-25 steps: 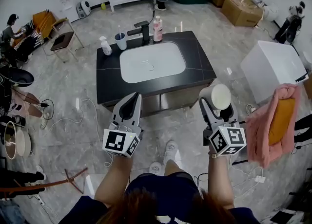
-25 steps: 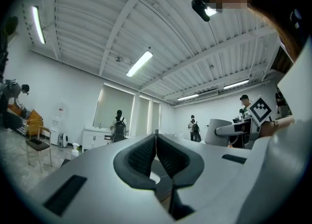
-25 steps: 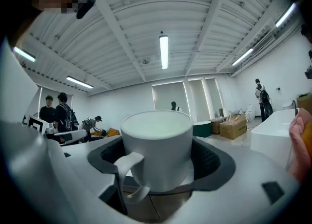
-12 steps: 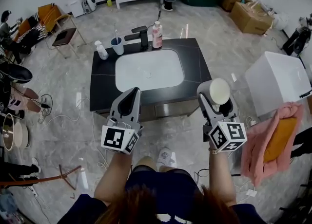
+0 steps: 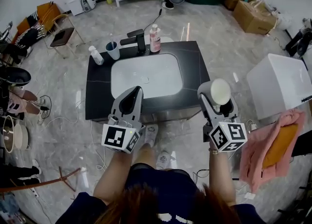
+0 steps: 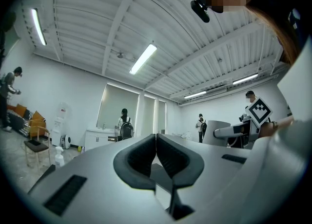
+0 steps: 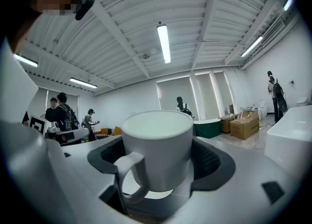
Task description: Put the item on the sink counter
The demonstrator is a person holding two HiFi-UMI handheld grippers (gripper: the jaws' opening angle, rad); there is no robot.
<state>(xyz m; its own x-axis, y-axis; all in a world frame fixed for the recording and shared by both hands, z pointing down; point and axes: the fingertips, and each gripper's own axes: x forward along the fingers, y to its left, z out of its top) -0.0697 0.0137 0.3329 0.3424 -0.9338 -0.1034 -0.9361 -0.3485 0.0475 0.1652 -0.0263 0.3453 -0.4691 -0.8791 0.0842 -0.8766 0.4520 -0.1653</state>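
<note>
Within right tool [image 7: 159, 161], white mug [image 7: 156, 138]

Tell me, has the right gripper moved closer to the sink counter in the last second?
Yes. The right gripper, shut on the mug, has advanced toward the sink counter: now beside its front right corner.

The table [image 5: 192, 67] is closer than a second ago: the left claw [image 5: 132, 91] now overlaps its front edge, and the right claw [image 5: 216, 96] brings the mug [image 5: 220, 90] beside its right front corner.
</note>
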